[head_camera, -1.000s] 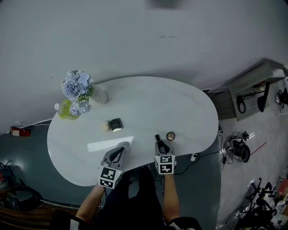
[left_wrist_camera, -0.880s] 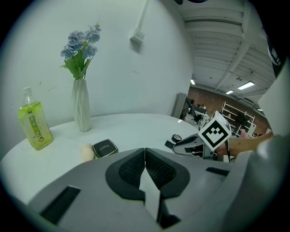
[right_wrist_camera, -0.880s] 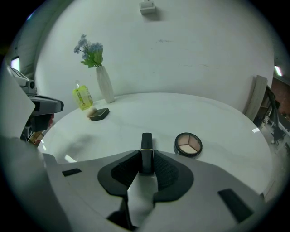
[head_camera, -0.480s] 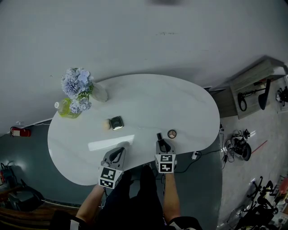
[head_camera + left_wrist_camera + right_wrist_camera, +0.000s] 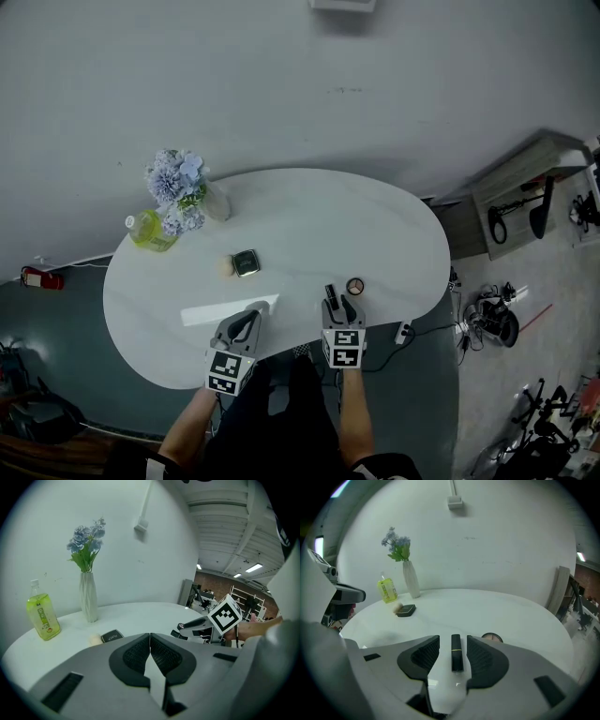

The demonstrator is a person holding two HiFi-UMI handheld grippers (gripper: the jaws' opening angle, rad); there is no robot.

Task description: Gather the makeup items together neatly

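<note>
A black lipstick [image 5: 456, 652] lies on the white table [image 5: 375, 234] between the jaws of my right gripper [image 5: 453, 641]. Those jaws have just been opening, and a gap shows on each side of the lipstick. In the head view the lipstick [image 5: 329, 296] sits by the right gripper [image 5: 338, 305], with a round compact [image 5: 355, 286] just to its right. A black square compact [image 5: 246, 263] and a beige sponge [image 5: 226, 267] lie further left. My left gripper [image 5: 260, 307] is shut and empty, its pads [image 5: 161, 656] pressed together near the table's front edge.
A vase of blue flowers [image 5: 178, 187] and a yellow-green bottle [image 5: 148, 230] stand at the table's back left. Right of the table the floor holds cables and equipment [image 5: 492, 309], and a wooden shelf [image 5: 525, 178] stands there too.
My right gripper's jaws have spread apart from the lipstick, which now lies loose between them. The left gripper has stayed put.
</note>
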